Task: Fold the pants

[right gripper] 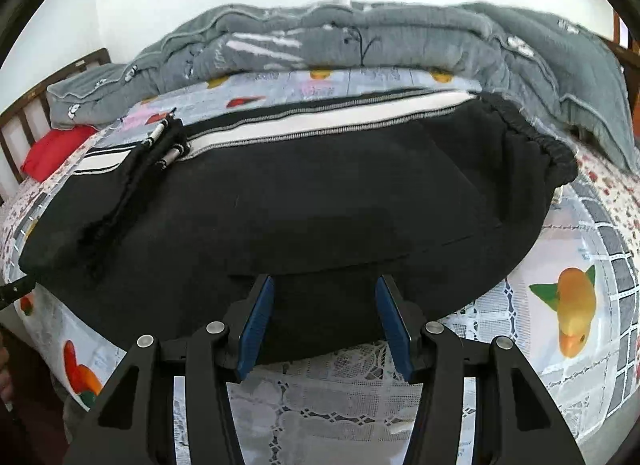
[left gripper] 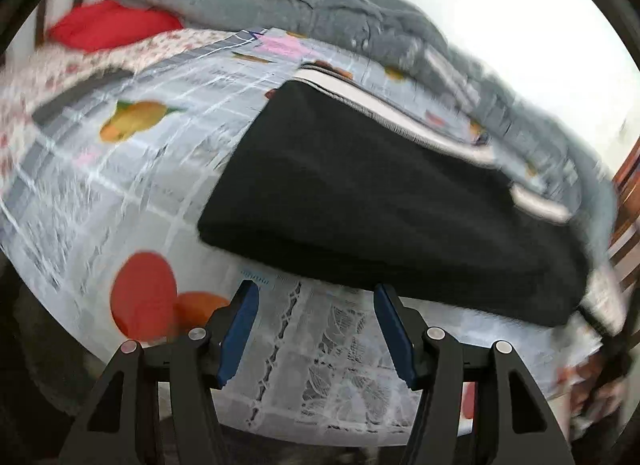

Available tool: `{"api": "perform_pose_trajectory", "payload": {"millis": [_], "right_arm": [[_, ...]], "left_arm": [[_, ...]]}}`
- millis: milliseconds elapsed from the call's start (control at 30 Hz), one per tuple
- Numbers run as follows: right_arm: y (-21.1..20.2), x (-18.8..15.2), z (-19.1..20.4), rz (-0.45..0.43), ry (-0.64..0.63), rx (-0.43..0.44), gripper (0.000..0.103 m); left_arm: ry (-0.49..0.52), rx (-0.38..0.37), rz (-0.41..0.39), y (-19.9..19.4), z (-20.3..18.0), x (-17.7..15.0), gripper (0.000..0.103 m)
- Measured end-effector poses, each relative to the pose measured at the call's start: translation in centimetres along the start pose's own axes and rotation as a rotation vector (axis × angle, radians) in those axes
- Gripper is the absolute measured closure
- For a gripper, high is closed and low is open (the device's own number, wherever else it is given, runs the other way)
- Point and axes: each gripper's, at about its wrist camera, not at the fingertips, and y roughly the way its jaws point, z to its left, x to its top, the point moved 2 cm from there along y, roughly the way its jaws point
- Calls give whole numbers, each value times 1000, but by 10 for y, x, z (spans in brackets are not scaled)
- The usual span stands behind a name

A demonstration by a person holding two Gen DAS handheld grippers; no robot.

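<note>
pants: black sweatpants [right gripper: 304, 201] with a white side stripe, already folded into a long flat slab, lying on the bed's fruit-print sheet [right gripper: 560, 257]. Everything below is placed relative to these pants.

waistband: gathered elastic end [right gripper: 536, 145] sits at the far right corner of the pants in the right wrist view.

stripe: the white band with thin grey edging [right gripper: 320, 117] runs along the far long edge of the pants, the side away from both grippers.

drawcord: black frayed cords with metal tips [right gripper: 160, 145] lie across the top of the pants near their left end.

left gripper: black frame with blue pads [left gripper: 314, 293], jaws about halfway apart with nothing between them, just sheet showing in the gap. It hovers just off the near edge of the pants; I can't tell if the right-hand tip touches the cloth. This view is pretty blurry.

right gripper: same build [right gripper: 324, 285], jaws also about halfway apart, not clamped on anything. The near edge of the pants sits in the gap between the pads, but the pads aren't pressing on it.

grey quilt: bunched-up padded grey blanket [right gripper: 360, 45], beyond the pants' far edge, past a strip of sheet.

red pillow: red cushion [right gripper: 52, 149], beyond the pants' left end, by the wooden headboard [right gripper: 24, 117].

lace trim: white lace border of the sheet [right gripper: 320, 385], just on the near side of the pants, under both grippers.
</note>
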Motion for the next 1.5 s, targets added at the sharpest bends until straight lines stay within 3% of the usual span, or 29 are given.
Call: {"api": "perform_pose_trajectory", "payload": {"millis": [100, 433, 633, 867, 1300, 1333, 1500], "right_arm": [[-3, -3, 3, 1, -26, -17, 51], [-22, -16, 0, 34, -1, 25, 51], [-30, -28, -10, 63, -2, 9, 51], [-31, -33, -24, 84, 21, 5, 51], [-36, -30, -25, 41, -13, 7, 51], [-36, -32, -29, 41, -12, 5, 51], [-38, -39, -49, 45, 6, -9, 51]], "left_arm": [[-117, -101, -49, -10, 25, -4, 45], [-207, -154, -115, -6, 50, 23, 45], [-317, -241, -84, 15, 60, 34, 47], [-330, -343, -54, 14, 56, 9, 47], [-383, -269, -103, 40, 34, 44, 47], [-385, -260, -105, 38, 34, 44, 49], [-376, -136, -121, 32, 24, 48, 84]]}}
